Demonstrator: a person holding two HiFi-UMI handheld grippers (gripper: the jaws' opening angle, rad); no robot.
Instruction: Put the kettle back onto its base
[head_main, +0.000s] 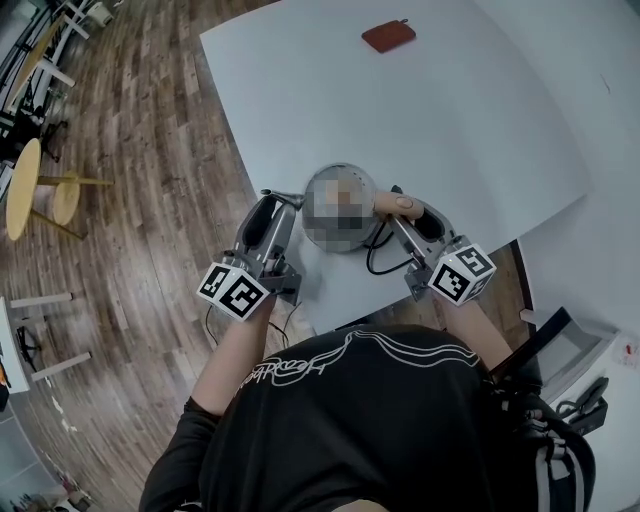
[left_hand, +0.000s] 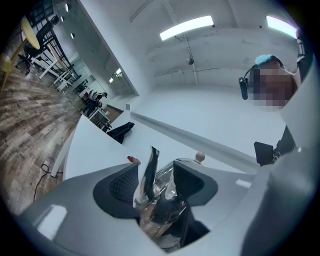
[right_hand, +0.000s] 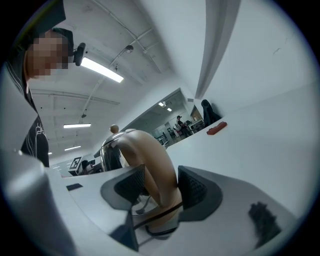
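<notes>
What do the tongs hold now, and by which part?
Nothing: the left tongs stand open around the kettle spout, the right tongs around its handle.

Parted left gripper (left_hand: 156, 169) jaws; kettle spout (left_hand: 148, 172) between.

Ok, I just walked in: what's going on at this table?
A person holds a gripper in each hand at a shiny steel kettle on the white table. The left gripper's jaws stand open around the spout, the right gripper's open around the tan curved handle. The kettle stands with a black cord running from under it; its base is hidden.
</notes>
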